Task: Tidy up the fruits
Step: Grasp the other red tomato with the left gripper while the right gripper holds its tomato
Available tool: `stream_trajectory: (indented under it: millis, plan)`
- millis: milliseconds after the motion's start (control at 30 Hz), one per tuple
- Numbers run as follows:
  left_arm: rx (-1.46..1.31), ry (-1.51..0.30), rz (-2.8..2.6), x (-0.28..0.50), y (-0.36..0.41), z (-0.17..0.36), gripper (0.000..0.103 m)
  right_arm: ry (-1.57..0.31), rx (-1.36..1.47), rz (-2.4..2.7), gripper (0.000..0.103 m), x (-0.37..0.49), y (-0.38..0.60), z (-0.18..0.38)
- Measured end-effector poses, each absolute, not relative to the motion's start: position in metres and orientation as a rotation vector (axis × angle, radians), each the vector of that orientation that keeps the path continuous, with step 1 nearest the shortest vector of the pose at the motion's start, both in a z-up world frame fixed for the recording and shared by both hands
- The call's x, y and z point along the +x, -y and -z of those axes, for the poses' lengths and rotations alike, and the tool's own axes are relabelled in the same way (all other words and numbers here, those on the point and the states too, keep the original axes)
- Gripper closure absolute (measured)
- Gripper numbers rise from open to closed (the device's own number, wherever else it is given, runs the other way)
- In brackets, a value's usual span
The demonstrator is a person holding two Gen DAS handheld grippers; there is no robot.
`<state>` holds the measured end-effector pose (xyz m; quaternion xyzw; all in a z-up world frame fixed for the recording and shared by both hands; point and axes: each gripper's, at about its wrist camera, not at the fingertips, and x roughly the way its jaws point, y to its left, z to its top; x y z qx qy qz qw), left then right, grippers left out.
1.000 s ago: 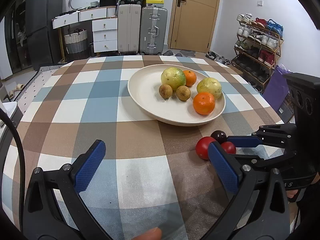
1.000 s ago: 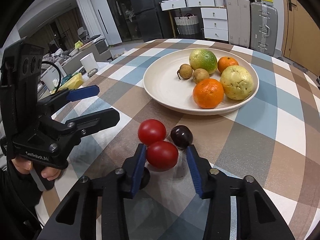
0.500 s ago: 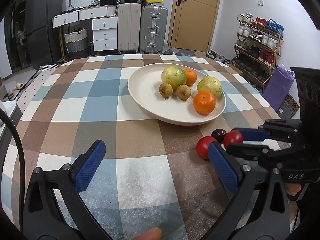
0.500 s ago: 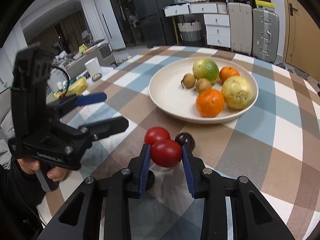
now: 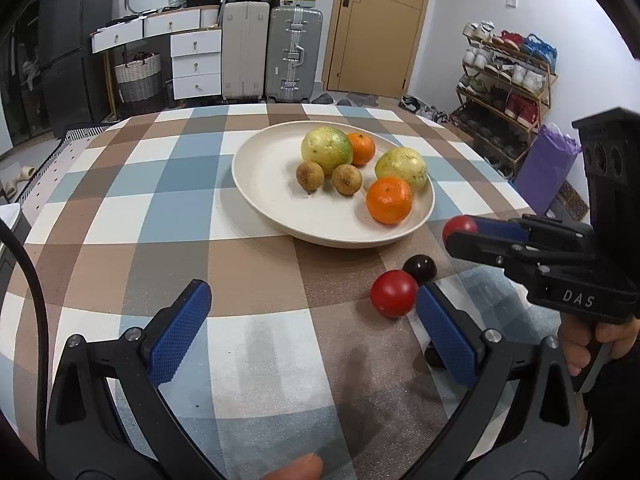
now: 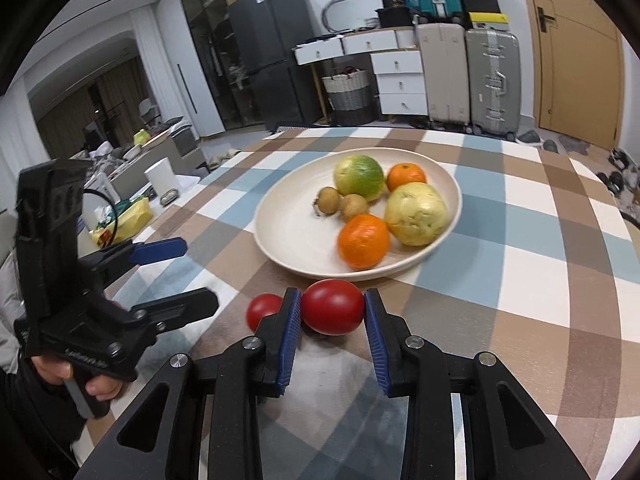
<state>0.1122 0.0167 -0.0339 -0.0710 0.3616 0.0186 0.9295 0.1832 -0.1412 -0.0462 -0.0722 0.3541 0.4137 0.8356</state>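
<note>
Right wrist view: the right gripper (image 6: 332, 312) has its blue pads pressed on either side of a red tomato (image 6: 332, 306), which is held off the checked tablecloth (image 6: 520, 280), just in front of the near rim of the plate (image 6: 280, 216).
Right jaws: narrow, clamped on the tomato; they have just been closing onto it.
Left wrist view: the left gripper (image 5: 312, 336) is low over the cloth, with nothing between its pads.
Left jaws: wide apart, empty.
Held tomato from the left: seen at the tip of the right gripper (image 5: 460, 230), raised above the cloth, just beside the plate's right edge (image 5: 248, 184).
Second tomato: a red one (image 5: 394, 293) lies on the cloth, just beside the left gripper's right pad; in the right wrist view it shows (image 6: 264, 310) to the left of the right gripper's left pad.
Dark fruit: a small, round, dark red one (image 5: 419, 268) lies on the cloth, touching or nearly touching the second tomato, between it and the plate.
Plate contents: two oranges (image 5: 389, 200), a green-yellow round fruit (image 5: 326, 150), a pale yellow round fruit (image 5: 402, 168) and two small brown fruits (image 5: 310, 175), gathered toward the right half.
Hands: a bare hand (image 6: 80, 378) grips the left gripper's handle; another (image 5: 588, 344) grips the right one.
</note>
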Motion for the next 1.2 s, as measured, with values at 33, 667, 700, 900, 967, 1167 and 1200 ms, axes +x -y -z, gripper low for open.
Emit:
stream_trajectory:
  millis: [33,667,700,900,967,1167,1200]
  plan:
    - [-0.132,-0.753,-0.044,0.114,-0.014,0.036,0.001,-0.754,-0.151,-0.872,0.070,0.185,0.142,0.047]
    - [0.003,-0.870,0.081,0.141,0.031,0.049,0.040,-0.757,-0.146,-0.848,0.070,0.190,0.145,0.049]
    - [0.008,-0.872,0.089,0.142,0.033,0.049,0.042,-0.758,-0.146,-0.848,0.070,0.190,0.145,0.049]
    - [-0.005,-0.900,0.125,0.148,0.039,0.052,0.057,-0.754,-0.147,-0.848,0.070,0.191,0.145,0.049]
    - [-0.007,-0.900,0.132,0.149,0.040,0.051,0.061,-0.754,-0.147,-0.847,0.070,0.190,0.145,0.049]
    - [-0.016,-0.896,0.143,0.148,0.039,0.051,0.074,-0.753,-0.146,-0.846,0.070,0.191,0.145,0.049]
    - [-0.022,-0.895,0.145,0.148,0.037,0.051,0.074,-0.754,-0.146,-0.847,0.070,0.191,0.145,0.049]
